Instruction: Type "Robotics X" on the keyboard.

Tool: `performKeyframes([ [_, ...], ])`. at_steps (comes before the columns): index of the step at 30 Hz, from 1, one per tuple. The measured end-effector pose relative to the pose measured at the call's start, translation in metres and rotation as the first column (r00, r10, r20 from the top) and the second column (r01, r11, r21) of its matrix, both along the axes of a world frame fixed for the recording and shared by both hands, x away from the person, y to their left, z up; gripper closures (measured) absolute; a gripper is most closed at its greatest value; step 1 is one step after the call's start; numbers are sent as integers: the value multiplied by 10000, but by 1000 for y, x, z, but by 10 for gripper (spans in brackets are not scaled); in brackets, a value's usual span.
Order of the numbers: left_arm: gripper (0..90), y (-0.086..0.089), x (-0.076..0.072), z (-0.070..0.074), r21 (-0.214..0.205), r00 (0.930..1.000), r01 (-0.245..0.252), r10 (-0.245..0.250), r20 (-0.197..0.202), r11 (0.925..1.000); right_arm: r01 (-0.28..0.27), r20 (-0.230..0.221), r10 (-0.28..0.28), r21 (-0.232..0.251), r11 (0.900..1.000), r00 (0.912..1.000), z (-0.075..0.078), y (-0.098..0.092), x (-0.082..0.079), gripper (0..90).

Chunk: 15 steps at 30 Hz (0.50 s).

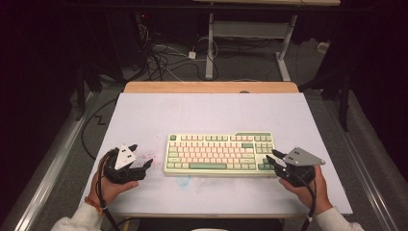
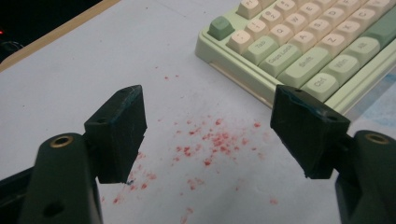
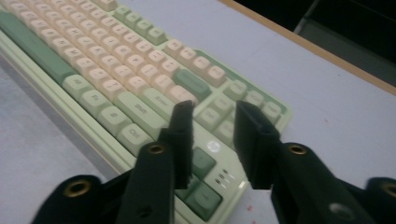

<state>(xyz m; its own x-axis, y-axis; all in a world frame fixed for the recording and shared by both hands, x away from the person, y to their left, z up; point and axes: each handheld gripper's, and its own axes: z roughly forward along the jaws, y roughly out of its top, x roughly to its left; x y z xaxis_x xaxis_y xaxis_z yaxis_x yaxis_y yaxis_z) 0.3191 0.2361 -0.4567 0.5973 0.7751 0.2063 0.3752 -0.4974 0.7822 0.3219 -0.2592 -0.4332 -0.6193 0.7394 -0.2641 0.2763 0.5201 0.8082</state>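
A pale green keyboard (image 1: 220,154) with cream and green keys lies across the middle of the white table top (image 1: 202,110). My left gripper (image 1: 142,155) sits just left of the keyboard, low over the table. In the left gripper view this gripper (image 2: 208,116) is wide open with nothing between its jaws, and the keyboard's left end (image 2: 299,46) is ahead to the right. My right gripper (image 1: 271,156) hovers at the keyboard's right front corner. In the right gripper view it (image 3: 214,112) is open by a narrow gap above the corner keys (image 3: 205,163), holding nothing.
Red specks (image 2: 210,144) stain the table between the left jaws. A wooden strip (image 1: 211,87) runs along the table's far edge. Beyond it are cables (image 1: 163,57) on the floor and the white legs of another desk (image 1: 210,48). Grey floor lies on both sides.
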Motion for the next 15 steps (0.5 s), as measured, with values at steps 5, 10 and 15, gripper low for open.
performKeyframes([
  [5,294,-7,5,3,-60,9996,246,-247,-97,9997,-734,-358,725,-245,9970,9967,5,19,10,900],
  [10,280,-8,7,2,-97,9996,233,-235,-170,9997,-1137,-625,1100,-593,9917,9920,3,36,18,900],
  [15,285,-9,7,0,-54,9993,286,-288,-231,9996,-1333,-990,1246,-863,9873,9873,-6,44,25,900],
])
